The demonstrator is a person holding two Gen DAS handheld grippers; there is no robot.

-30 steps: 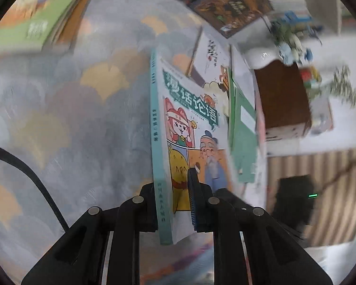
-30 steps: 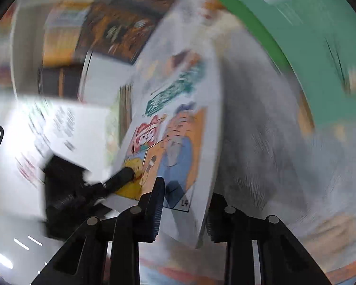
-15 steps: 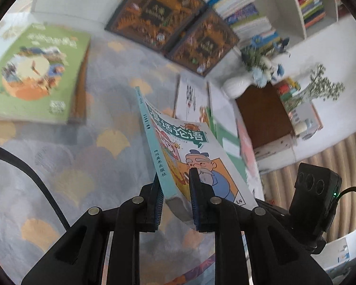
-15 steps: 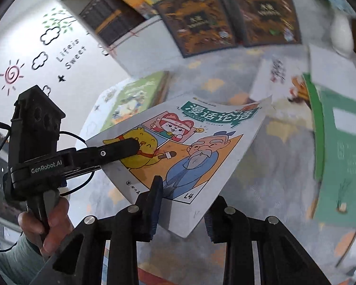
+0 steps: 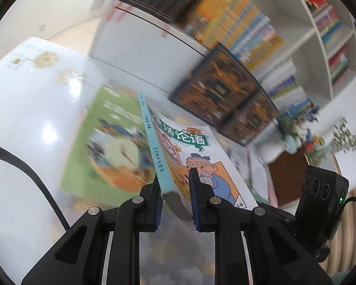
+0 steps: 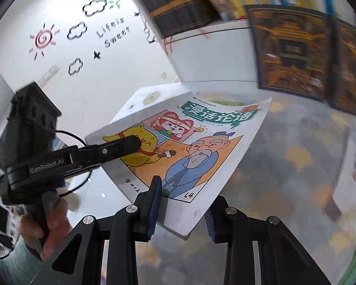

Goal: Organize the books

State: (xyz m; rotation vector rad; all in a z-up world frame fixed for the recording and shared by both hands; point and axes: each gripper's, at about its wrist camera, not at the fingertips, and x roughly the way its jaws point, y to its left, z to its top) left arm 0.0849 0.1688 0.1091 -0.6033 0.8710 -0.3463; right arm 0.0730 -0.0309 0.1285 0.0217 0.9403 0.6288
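1. teal-spined comic book [image 5: 197,156] is carried in the air between both grippers, clear of the patterned carpet [image 6: 284,156] below it.
2. left gripper [image 5: 175,197]: its fingers are nearly closed and clamp the book at the spine corner, one pad on the back, one on the front cover. a grip at the bound edge probably keeps the pages from fanning open.
3. right gripper [image 6: 181,204]: its fingers are set narrow across the book's lower free corner. the left pad presses on the cover; the right pad is hidden under the book's edge. this second grip likely supports the limp cover, which bows slightly between the two holds.
4. the person's hand [image 6: 49,223] grasps the left gripper's handle, seen in the right wrist view.
5. green picture book [image 5: 111,142] lies flat on the white surface [image 5: 23,109], just beyond the carried book. judged destination: that stack, or the bookshelf [image 5: 261,30] behind.
6. two dark ornate books [image 6: 308,52] lean against the bookshelf base.
7. risk: the thin cover could slip at the right corner.
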